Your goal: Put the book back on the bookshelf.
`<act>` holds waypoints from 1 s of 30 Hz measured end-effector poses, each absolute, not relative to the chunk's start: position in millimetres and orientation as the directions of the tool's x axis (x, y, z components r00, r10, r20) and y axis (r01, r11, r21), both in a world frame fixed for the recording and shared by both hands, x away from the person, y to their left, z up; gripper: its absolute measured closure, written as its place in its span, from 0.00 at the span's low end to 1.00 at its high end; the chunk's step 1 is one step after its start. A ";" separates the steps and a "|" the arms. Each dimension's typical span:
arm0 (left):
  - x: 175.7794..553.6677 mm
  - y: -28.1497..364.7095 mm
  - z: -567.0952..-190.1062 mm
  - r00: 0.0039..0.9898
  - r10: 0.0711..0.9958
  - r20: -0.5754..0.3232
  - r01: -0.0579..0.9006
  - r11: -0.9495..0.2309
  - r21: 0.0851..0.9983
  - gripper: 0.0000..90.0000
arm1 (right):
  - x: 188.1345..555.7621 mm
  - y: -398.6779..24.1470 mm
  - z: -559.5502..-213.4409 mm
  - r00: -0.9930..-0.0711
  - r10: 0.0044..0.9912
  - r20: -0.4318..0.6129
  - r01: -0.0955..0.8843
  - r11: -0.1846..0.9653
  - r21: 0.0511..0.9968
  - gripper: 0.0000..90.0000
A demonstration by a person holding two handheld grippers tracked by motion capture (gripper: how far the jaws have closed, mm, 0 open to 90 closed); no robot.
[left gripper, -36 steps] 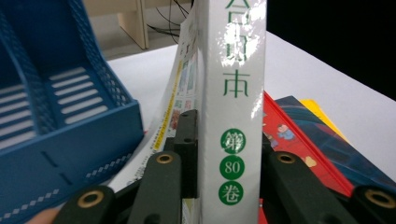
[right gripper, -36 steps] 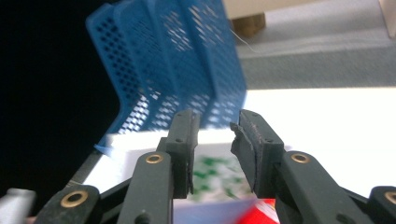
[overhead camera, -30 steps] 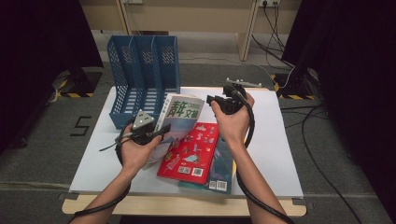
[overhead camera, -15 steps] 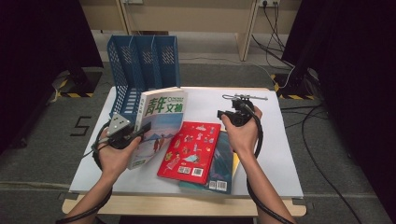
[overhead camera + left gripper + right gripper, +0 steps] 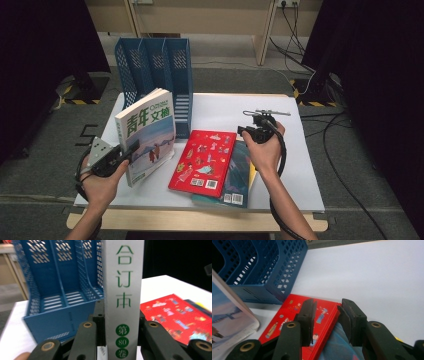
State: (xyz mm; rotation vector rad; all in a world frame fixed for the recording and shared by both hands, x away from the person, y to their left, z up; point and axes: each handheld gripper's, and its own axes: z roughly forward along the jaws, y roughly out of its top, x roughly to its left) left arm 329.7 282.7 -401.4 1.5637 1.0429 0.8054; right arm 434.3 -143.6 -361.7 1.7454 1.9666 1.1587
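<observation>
Item 1. Left gripper [image 5: 131, 148], nearest the desk's front edge at the left: jaws pinching the spine of a thick bound magazine [image 5: 149, 136], held upright with its snowy cover facing right. In the left gripper view the grey spine [image 5: 123, 297] stands clamped between both jaws. Handling, as judged: a stiff block when shut, fairly heavy, glossy cover likely slippery; a grip across the spine low down, as here, keeps the pages from fanning.

Item 2. Right gripper [image 5: 246, 131], at the right of the books: its jaws have just been opening and stand spread, astride the far corner of the red book [image 5: 298, 322] without pressing on it.

Item 3. Red book [image 5: 203, 161], flat near the middle of the desk, lying on a teal book [image 5: 239, 176] that juts out at its right and near side. Both look thin and light, likely to flex; best taken at an overhanging edge.

Item 4. Blue file rack [image 5: 155, 75], 3 slots, at the far left of the desk, just beyond the raised magazine; slots open toward the person.

Item 5. Desk [image 5: 225, 110]: white, matt, smooth top with a pale wooden front edge.

Item 6. Room: grey floor, dark curtains at both sides, cables [image 5: 332, 135] trailing at the right, pale furniture along the far wall.
</observation>
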 end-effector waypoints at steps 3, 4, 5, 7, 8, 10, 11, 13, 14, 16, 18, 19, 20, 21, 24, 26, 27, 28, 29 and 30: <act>321.6 287.8 -407.4 0.394 0.919 -0.009 0.214 -0.082 0.973 0.81 | 431.5 -148.4 -369.7 -0.231 0.925 0.301 0.718 -0.046 0.694 0.71; 319.1 289.1 -409.1 0.396 0.918 -0.003 0.212 -0.088 0.973 0.81 | 430.3 -149.8 -372.5 -0.226 0.924 0.307 0.725 -0.051 0.687 0.71; 316.7 289.9 -410.7 0.392 0.920 -0.008 0.214 -0.082 0.973 0.81 | 429.6 -151.9 -375.6 -0.225 0.925 0.305 0.724 -0.051 0.688 0.71; 312.2 291.5 -413.2 0.379 0.925 0.003 0.211 -0.089 0.973 0.81 | 427.3 -155.8 -380.5 -0.214 0.925 0.314 0.730 -0.062 0.681 0.71; 310.4 292.1 -414.5 0.375 0.927 0.008 0.206 -0.092 0.974 0.81 | 426.2 -157.5 -383.0 -0.210 0.925 0.317 0.729 -0.068 0.681 0.70; 307.1 293.5 -416.8 0.366 0.931 0.009 0.203 -0.090 0.975 0.80 | 423.4 -160.1 -387.7 -0.199 0.924 0.327 0.734 -0.081 0.675 0.70; 305.7 294.4 -417.9 0.366 0.931 0.009 0.202 -0.089 0.975 0.80 | 422.0 -161.2 -389.9 -0.194 0.924 0.329 0.737 -0.085 0.671 0.70; 303.1 296.2 -419.8 0.364 0.931 0.010 0.200 -0.089 0.976 0.80 | 420.4 -163.9 -394.5 -0.190 0.927 0.325 0.738 -0.083 0.669 0.70; 301.9 296.9 -420.8 0.362 0.932 0.010 0.199 -0.087 0.976 0.80 | 419.9 -165.2 -396.7 -0.187 0.927 0.326 0.738 -0.086 0.669 0.70; 300.7 297.7 -421.7 0.358 0.934 0.009 0.200 -0.086 0.976 0.80 | 419.0 -167.4 -400.5 -0.185 0.927 0.327 0.736 -0.090 0.672 0.69; 297.7 300.9 -424.6 0.347 0.938 0.004 0.197 -0.077 0.977 0.80 | 417.8 -169.2 -405.2 -0.196 0.926 0.324 0.725 -0.085 0.683 0.68; 297.1 301.8 -424.9 0.348 0.938 0.004 0.196 -0.077 0.978 0.80 | 417.2 -170.3 -408.0 -0.204 0.925 0.321 0.719 -0.080 0.690 0.68; 296.9 301.6 -424.8 0.347 0.938 0.010 0.194 -0.082 0.977 0.80 | 416.0 -171.0 -410.4 -0.204 0.925 0.321 0.717 -0.082 0.692 0.67; 296.9 301.2 -424.7 0.343 0.939 0.015 0.193 -0.087 0.977 0.80 | 415.2 -172.3 -413.3 -0.206 0.928 0.311 0.711 -0.076 0.699 0.67; 297.3 301.6 -424.8 0.344 0.939 0.012 0.192 -0.083 0.978 0.80 | 412.4 -176.2 -420.5 -0.200 0.932 0.303 0.703 -0.079 0.707 0.66; 297.0 301.3 -425.1 0.343 0.939 0.009 0.191 -0.079 0.978 0.80 | 410.7 -179.0 -424.8 -0.195 0.932 0.304 0.700 -0.085 0.709 0.66; 297.0 300.8 -425.0 0.342 0.940 0.008 0.190 -0.078 0.979 0.79 | 410.1 -179.9 -426.4 -0.194 0.933 0.304 0.699 -0.087 0.710 0.66; 297.0 300.8 -425.0 0.342 0.940 0.008 0.190 -0.078 0.979 0.79 | 410.1 -179.9 -426.4 -0.194 0.933 0.304 0.699 -0.087 0.710 0.66; 297.1 300.5 -424.7 0.341 0.940 0.007 0.189 -0.076 0.979 0.79 | 409.4 -181.5 -429.0 -0.196 0.932 0.304 0.697 -0.086 0.712 0.66; 298.0 300.2 -423.4 0.340 0.940 0.010 0.169 -0.072 0.983 0.78 | 407.9 -183.4 -432.0 -0.187 0.933 0.309 0.697 -0.096 0.711 0.66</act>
